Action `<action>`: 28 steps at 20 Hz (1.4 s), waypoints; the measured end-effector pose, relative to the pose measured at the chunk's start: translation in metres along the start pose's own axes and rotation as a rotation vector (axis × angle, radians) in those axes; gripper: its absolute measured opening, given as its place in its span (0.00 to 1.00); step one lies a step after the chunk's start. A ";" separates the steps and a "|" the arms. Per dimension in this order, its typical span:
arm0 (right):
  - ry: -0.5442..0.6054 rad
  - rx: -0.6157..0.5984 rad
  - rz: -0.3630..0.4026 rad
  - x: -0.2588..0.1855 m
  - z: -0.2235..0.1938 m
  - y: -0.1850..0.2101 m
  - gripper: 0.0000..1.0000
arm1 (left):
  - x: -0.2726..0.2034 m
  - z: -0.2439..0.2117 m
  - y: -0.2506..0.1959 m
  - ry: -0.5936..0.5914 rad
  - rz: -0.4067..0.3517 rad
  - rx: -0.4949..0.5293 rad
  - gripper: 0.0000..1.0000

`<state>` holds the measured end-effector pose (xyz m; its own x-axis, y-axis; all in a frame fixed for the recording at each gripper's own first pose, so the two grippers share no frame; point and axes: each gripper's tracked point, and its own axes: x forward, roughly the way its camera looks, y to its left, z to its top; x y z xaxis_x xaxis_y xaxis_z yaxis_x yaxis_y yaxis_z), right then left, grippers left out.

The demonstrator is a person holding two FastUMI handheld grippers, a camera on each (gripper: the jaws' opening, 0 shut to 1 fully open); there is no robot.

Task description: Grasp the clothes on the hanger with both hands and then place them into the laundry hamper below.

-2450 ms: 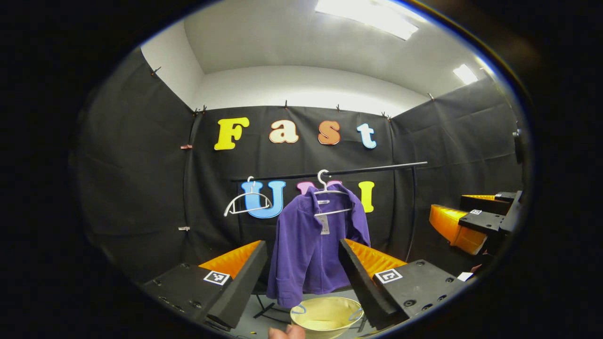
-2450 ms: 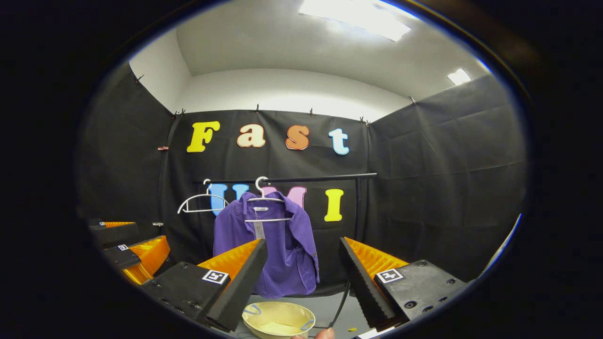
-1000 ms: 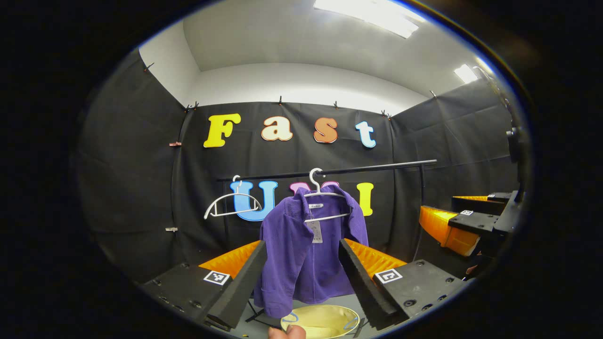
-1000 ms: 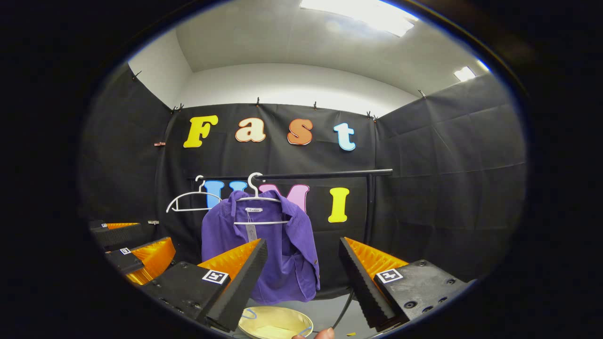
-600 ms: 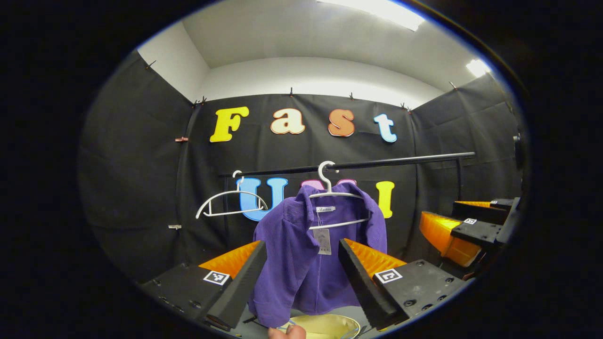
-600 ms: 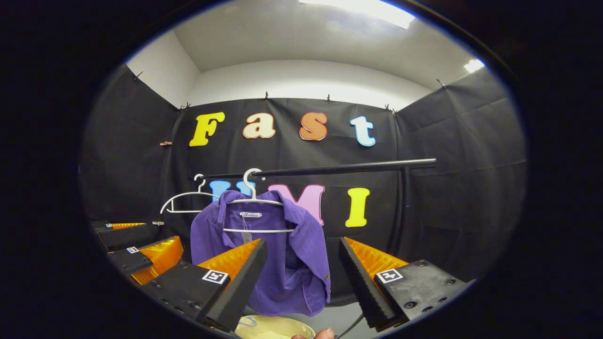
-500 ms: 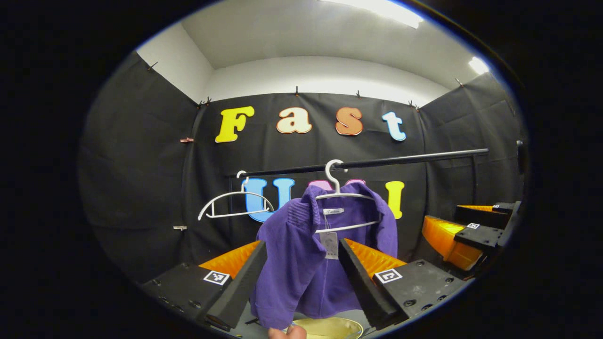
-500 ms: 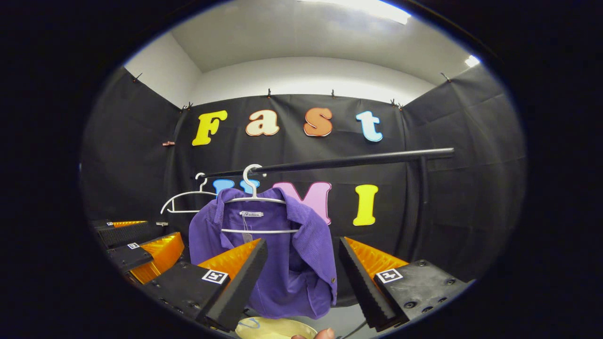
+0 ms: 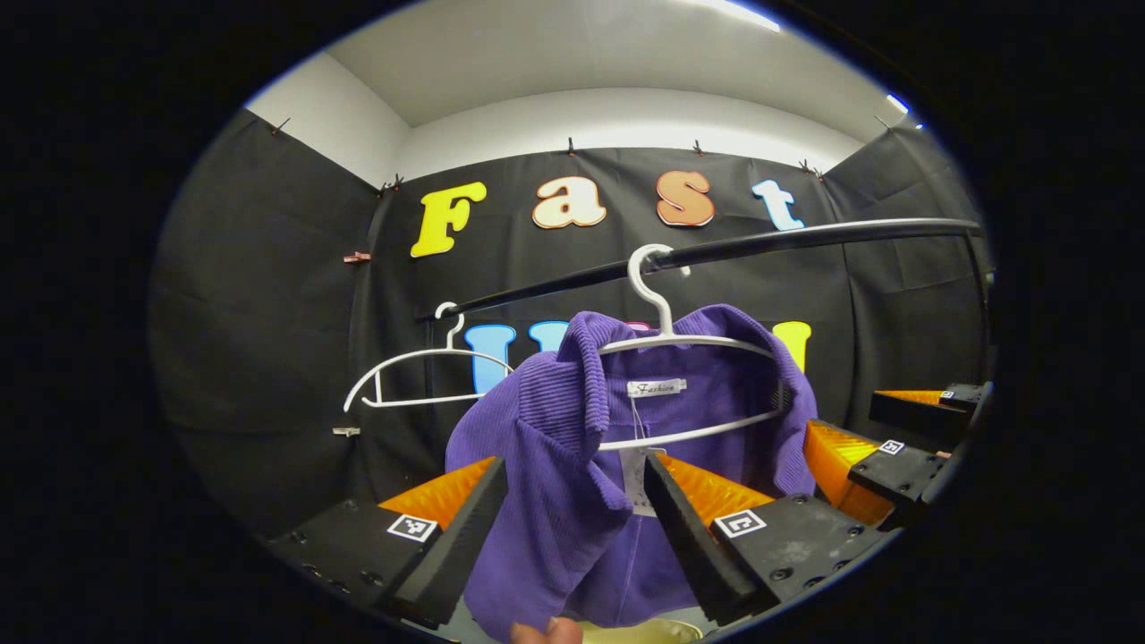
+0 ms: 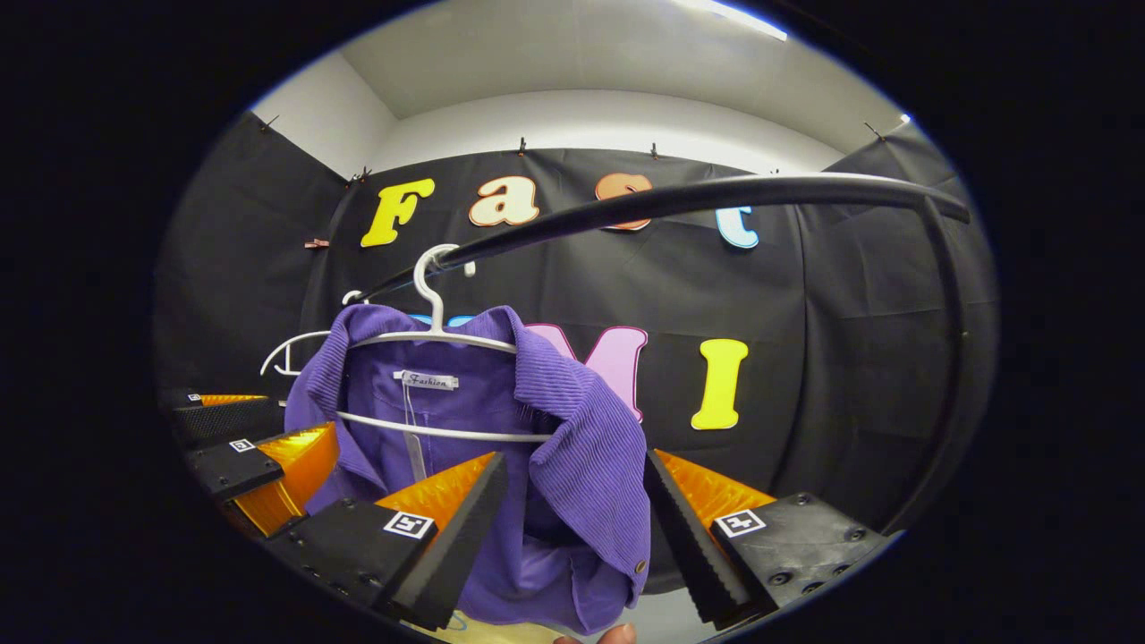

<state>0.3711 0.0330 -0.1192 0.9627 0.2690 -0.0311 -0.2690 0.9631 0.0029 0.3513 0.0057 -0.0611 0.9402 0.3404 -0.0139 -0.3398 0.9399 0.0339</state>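
Note:
A purple jacket (image 9: 572,465) hangs on a white hanger (image 9: 680,344) hooked over the black rail (image 9: 760,243). My left gripper (image 9: 572,505) is open, and the jacket's left shoulder and front panel lie between its wide-apart fingers, close in front. My right gripper (image 10: 572,510) is open too, with the jacket (image 10: 581,447) and its right collar edge between its fingers. The left gripper view also catches the right gripper (image 9: 881,456) at the jacket's far side. A sliver of the cream hamper (image 9: 644,631) peeks out under the jacket's hem.
An empty white hanger (image 9: 420,389) hangs on the rail to the jacket's left. The rail (image 10: 680,199) arcs close overhead in the right gripper view, and its upright post (image 10: 944,376) drops at the right. Black cloth walls close in the sides and back.
Both grippers have moved forward and up toward the jacket, which looms much larger and now sits between each pair of fingers. The hamper has slid nearly out of sight below. Both stay open.

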 end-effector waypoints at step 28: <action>-0.127 0.230 -0.083 0.070 -0.008 -0.046 0.04 | 0.069 -0.023 0.045 0.073 0.013 0.045 0.05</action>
<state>0.4512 0.0071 -0.1298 0.9812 0.1731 0.0850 -0.1885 0.9540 0.2331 0.4003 0.0717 -0.0839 0.9309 0.3549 -0.0862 -0.3487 0.9339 0.0790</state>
